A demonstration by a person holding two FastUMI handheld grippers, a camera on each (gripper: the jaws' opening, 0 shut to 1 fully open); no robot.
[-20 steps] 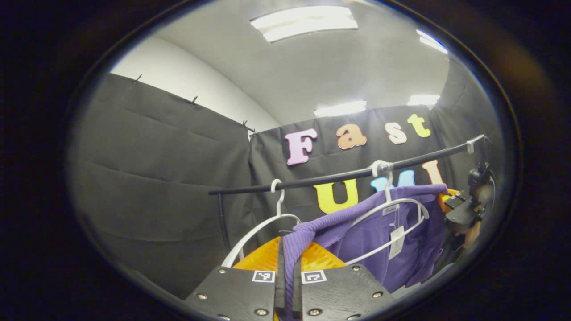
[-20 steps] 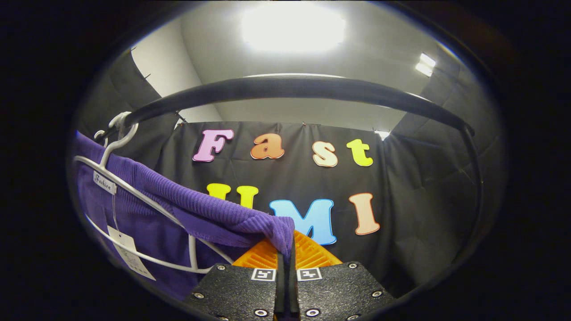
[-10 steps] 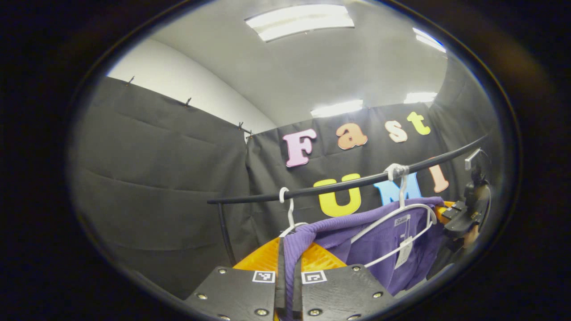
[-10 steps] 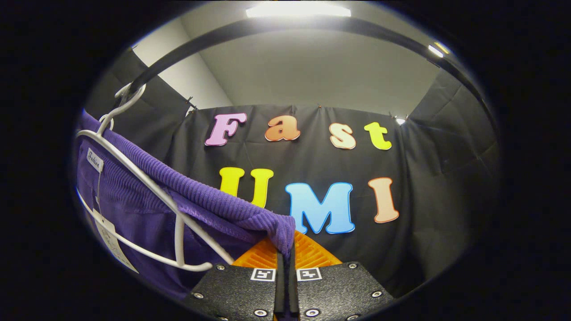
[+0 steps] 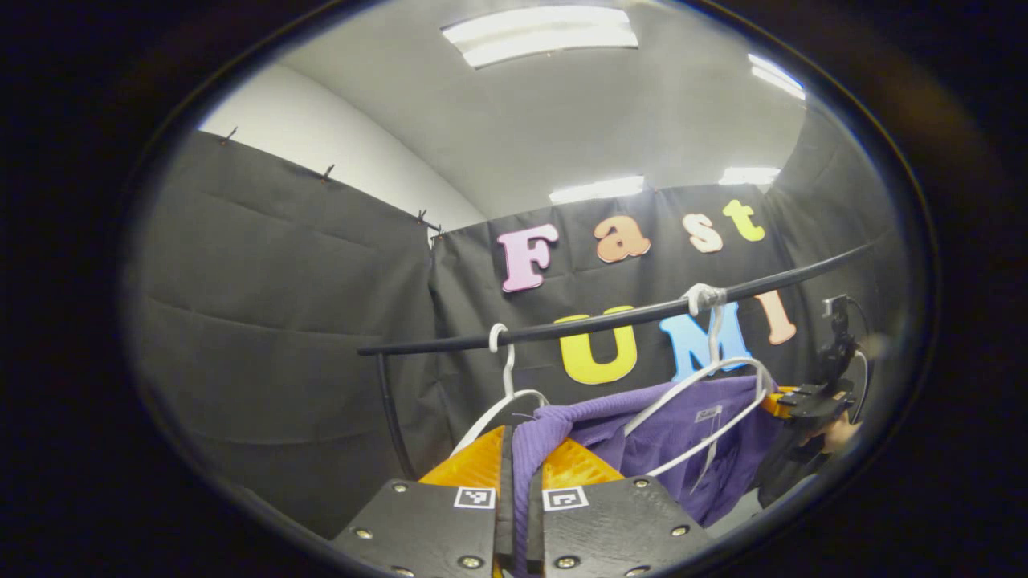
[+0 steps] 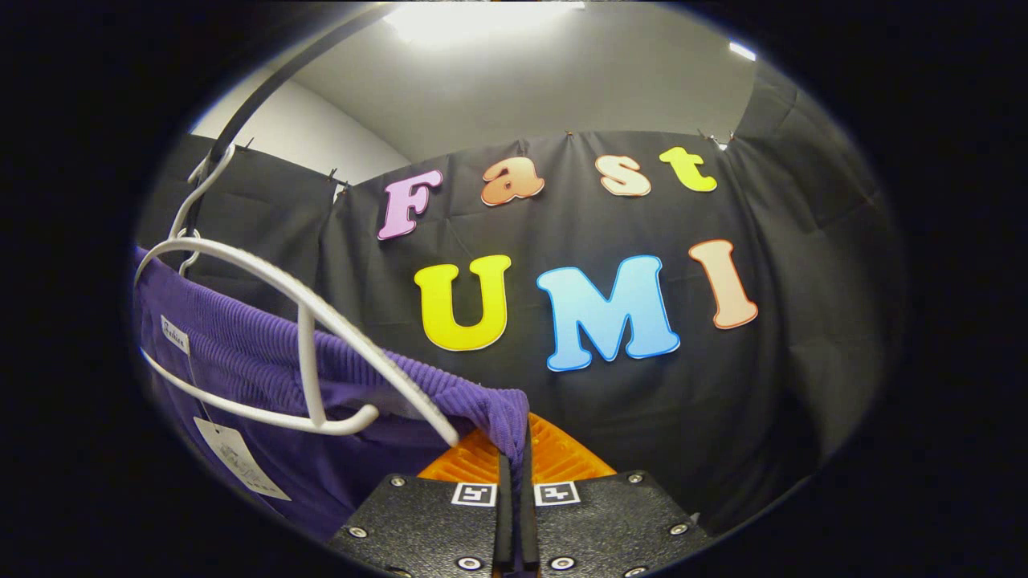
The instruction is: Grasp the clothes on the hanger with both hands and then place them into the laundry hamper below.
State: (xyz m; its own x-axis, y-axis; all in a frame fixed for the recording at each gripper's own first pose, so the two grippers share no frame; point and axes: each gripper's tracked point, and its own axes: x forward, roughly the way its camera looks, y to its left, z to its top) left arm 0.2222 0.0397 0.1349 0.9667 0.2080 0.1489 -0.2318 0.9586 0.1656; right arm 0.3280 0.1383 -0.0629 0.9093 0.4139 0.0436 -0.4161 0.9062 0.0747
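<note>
In the left gripper view, the left gripper point(image 5: 520, 514) sits at the bottom with its two fingers pressed together on a ribbed fold of the purple garment point(image 5: 675, 433), the cloth running up out of the narrow slot between them. From there the garment stretches to the right and farther off, where the right gripper point(image 5: 791, 395) grips its other end (a hand shows just below that gripper, at the view's right edge). The garment hangs slack between the two grippers, below the black rail point(image 5: 610, 319) that crosses the view from left to right. Two white hangers hook over the rail: the left hanger point(image 5: 504, 385) is just beyond the left gripper, and the right hanger point(image 5: 707, 377) lies against the front of the garment, its lower bar crossing the purple cloth. A small white tag point(image 5: 707, 415) shows on the fabric near that hanger. In the right gripper view, the right gripper point(image 6: 516, 514) is likewise clamped on the garment's ribbed edge point(image 6: 450, 393), both fingers closed on the fold. The purple cloth spreads away to the left, with the white hanger point(image 6: 305, 321) standing in front of it, its hook on the rail point(image 6: 265, 92) at upper left. A paper swing tag point(image 6: 237, 459) dangles low on the left side of the garment.
</note>
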